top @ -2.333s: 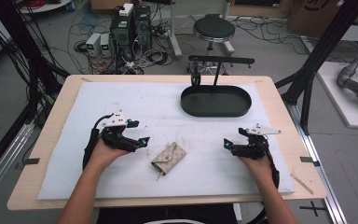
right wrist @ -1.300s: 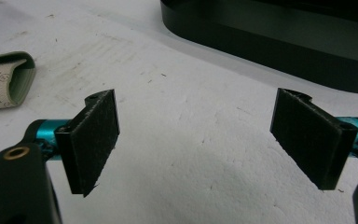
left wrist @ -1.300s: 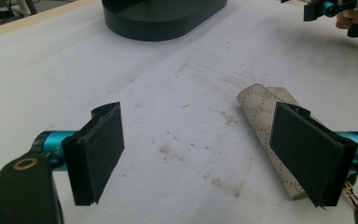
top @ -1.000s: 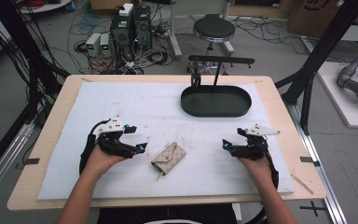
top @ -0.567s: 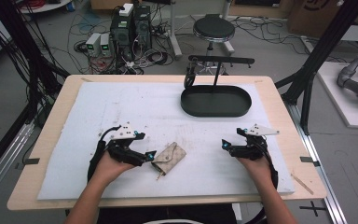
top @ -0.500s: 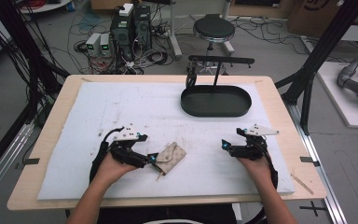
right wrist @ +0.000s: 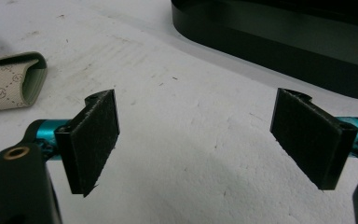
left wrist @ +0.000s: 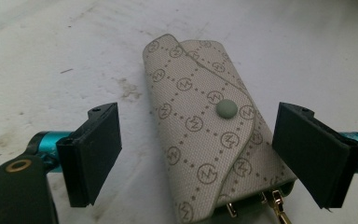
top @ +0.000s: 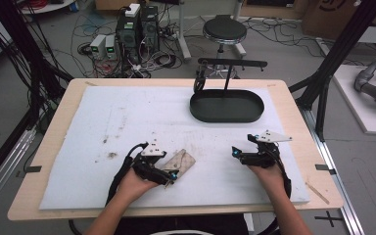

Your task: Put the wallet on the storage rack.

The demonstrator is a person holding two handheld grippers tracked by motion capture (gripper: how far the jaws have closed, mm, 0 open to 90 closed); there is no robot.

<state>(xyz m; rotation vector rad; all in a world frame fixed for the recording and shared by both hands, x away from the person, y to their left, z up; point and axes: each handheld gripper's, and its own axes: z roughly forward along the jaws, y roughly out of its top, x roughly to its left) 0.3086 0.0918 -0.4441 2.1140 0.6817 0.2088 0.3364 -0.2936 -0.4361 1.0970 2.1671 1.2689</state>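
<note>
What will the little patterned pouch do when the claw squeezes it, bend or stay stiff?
The pouch will probably give a little: it looks like folded fabric held by a snap. It lies flat, so it shouldn't roll. The woven surface should grip the left claw, whose jaws stand open on either side of it.

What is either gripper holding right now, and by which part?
Nothing is held. The left gripper is open astride the key pouch, pads apart from it; the right gripper is open over bare mat.
</note>
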